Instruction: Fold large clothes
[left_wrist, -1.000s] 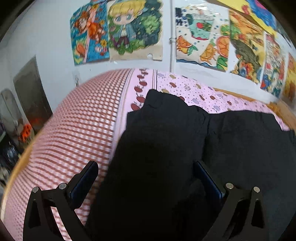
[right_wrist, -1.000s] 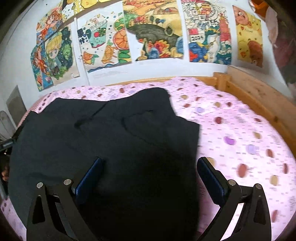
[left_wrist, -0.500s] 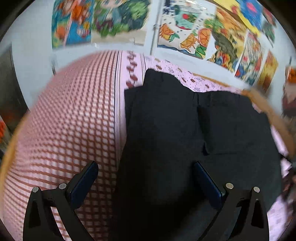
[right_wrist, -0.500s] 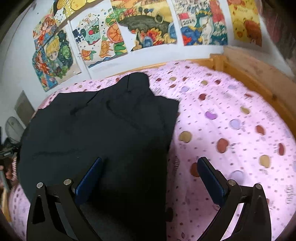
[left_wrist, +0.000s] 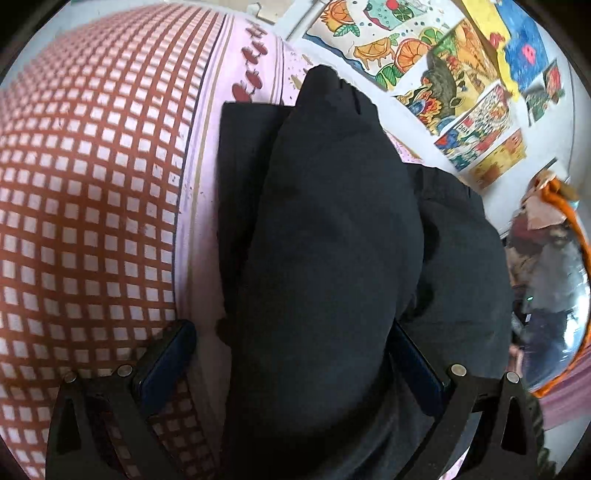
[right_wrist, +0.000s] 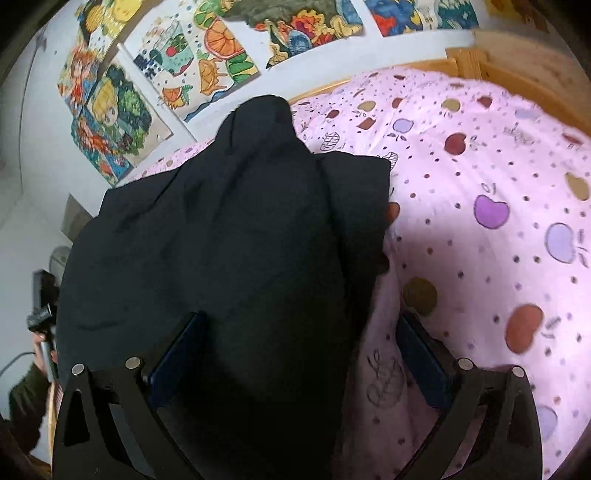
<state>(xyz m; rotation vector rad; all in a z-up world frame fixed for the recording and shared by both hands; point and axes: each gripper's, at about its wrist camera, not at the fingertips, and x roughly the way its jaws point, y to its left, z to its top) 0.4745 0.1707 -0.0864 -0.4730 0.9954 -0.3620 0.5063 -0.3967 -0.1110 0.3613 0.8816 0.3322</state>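
A large black garment (left_wrist: 325, 236) lies on the bed, partly folded, with a raised fold running down its middle. It also shows in the right wrist view (right_wrist: 229, 236). My left gripper (left_wrist: 291, 354) is open low over the garment's left edge, its fingers set wide apart with black cloth between them. My right gripper (right_wrist: 299, 343) is open low over the garment's right edge, the left finger over black cloth and the right finger over the pink sheet.
The bed has a red-and-white checked cover (left_wrist: 85, 192) on the left and a pink apple-print sheet (right_wrist: 480, 229) on the right. A wooden bed frame (right_wrist: 517, 70) runs along the far right. Colourful posters (right_wrist: 207, 62) hang on the wall behind.
Both grippers have come down closer to the garment and tilted outward. The garment now fills more of each view. Both stay open.
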